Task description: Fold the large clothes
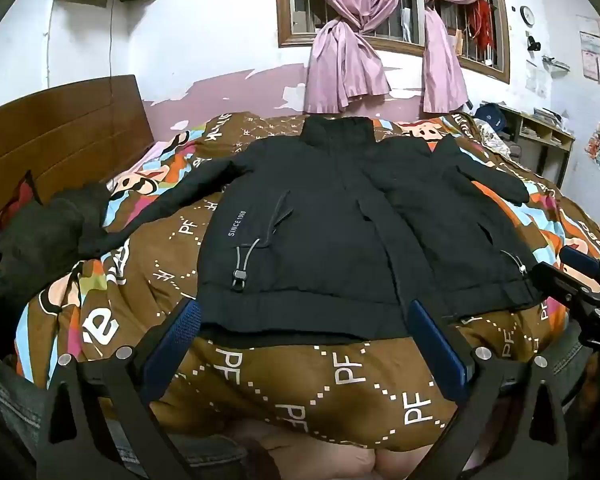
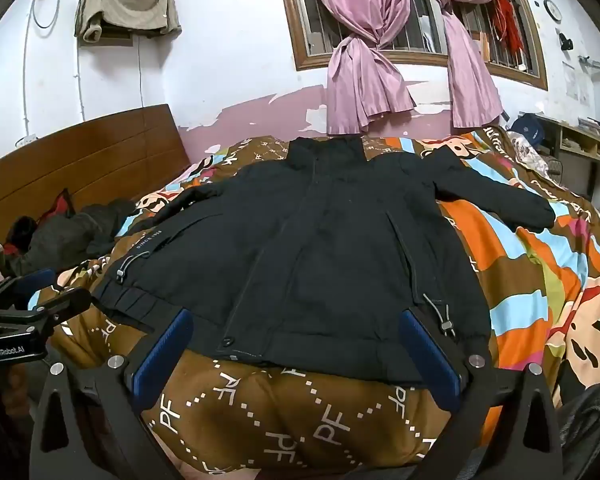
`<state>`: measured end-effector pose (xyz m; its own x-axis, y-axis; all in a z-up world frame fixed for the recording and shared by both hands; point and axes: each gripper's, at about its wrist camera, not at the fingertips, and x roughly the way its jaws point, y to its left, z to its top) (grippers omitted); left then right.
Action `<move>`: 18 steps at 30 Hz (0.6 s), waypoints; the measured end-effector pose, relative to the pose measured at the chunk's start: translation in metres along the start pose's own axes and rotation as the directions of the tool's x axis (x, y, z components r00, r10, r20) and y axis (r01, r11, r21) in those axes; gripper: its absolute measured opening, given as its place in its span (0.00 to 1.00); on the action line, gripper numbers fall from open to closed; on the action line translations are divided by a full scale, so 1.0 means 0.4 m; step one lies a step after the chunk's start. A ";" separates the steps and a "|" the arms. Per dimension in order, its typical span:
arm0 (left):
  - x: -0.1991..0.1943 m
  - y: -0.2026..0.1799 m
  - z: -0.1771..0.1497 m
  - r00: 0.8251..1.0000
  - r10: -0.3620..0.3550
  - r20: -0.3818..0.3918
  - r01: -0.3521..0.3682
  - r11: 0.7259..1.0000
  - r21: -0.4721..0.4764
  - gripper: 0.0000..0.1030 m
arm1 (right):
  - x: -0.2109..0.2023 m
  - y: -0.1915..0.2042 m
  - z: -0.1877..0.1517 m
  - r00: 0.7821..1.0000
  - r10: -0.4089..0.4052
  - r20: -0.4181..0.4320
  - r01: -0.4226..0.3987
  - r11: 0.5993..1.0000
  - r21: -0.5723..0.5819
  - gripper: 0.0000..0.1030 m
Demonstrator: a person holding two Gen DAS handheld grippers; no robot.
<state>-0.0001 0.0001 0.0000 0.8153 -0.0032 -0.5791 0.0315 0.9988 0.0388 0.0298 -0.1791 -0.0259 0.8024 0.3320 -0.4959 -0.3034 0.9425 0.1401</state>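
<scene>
A large black jacket (image 1: pixel 320 216) lies flat, front up, on the bed, collar toward the window, both sleeves spread out. It also shows in the right wrist view (image 2: pixel 340 248). My left gripper (image 1: pixel 304 316) is open and empty, hovering just short of the hem on the jacket's left half. My right gripper (image 2: pixel 296 324) is open and empty, just short of the hem on the right half. Each gripper shows in the other's view: the right one (image 1: pixel 580 276) at the right edge, the left one (image 2: pixel 40 300) at the left edge.
The bed has a brown and orange patterned quilt (image 1: pixel 300 392). A dark heap of clothes (image 1: pixel 40 232) lies at the left by the wooden headboard (image 1: pixel 60 132). Pink curtains (image 1: pixel 348 68) hang behind. A shelf (image 1: pixel 540 132) stands at the far right.
</scene>
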 end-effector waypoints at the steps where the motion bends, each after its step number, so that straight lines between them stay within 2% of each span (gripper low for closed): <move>1: 0.000 0.000 0.000 1.000 -0.001 0.001 0.001 1.000 -0.002 0.98 | 0.000 0.000 0.000 1.000 0.001 0.003 -0.001 1.000 0.000 1.00; 18: 0.003 0.000 -0.001 1.000 -0.010 0.000 0.010 1.000 0.000 0.98 | 0.004 -0.006 -0.002 1.000 0.000 -0.004 0.000 1.000 0.004 1.00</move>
<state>0.0005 0.0001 -0.0011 0.8148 -0.0134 -0.5796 0.0396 0.9987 0.0325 0.0311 -0.1807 -0.0276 0.8002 0.3315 -0.4998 -0.3012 0.9428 0.1430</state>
